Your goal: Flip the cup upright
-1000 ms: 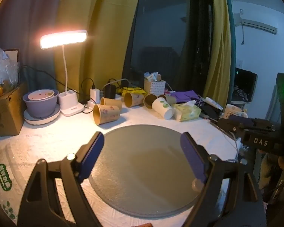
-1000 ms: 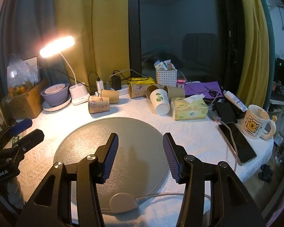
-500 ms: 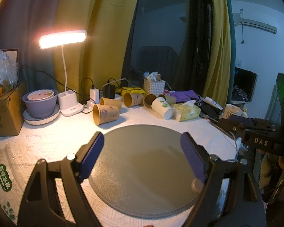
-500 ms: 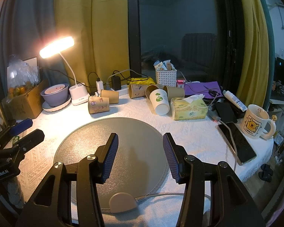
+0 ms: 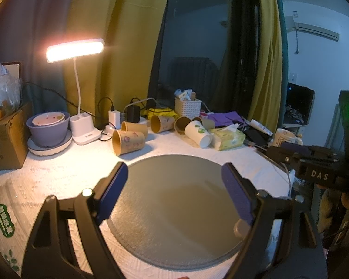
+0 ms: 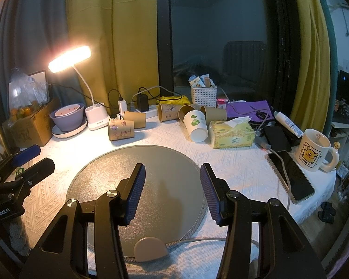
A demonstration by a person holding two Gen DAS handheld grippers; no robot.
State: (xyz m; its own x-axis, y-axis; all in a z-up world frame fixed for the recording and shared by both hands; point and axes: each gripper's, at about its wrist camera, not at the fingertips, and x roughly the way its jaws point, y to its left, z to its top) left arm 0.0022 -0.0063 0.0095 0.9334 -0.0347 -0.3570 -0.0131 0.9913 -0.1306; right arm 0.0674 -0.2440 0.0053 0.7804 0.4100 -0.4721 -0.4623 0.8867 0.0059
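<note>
Several paper cups lie on their sides at the back of the table. The nearest is a brown cup [image 5: 128,142], also in the right wrist view [image 6: 121,129]. A white cup with a green print [image 5: 198,134] lies further right, seen too in the right wrist view [image 6: 195,126]. My left gripper [image 5: 174,186] is open and empty above the round grey mat [image 5: 174,209]. My right gripper [image 6: 172,188] is open and empty over the same mat [image 6: 169,160]. Both are well short of the cups.
A lit desk lamp [image 5: 75,49] and a purple bowl [image 5: 48,127] stand back left. A tissue box [image 6: 231,133], a phone [image 6: 290,174] and a white mug [image 6: 315,150] sit on the right. A cardboard box [image 6: 32,125] is at the left edge.
</note>
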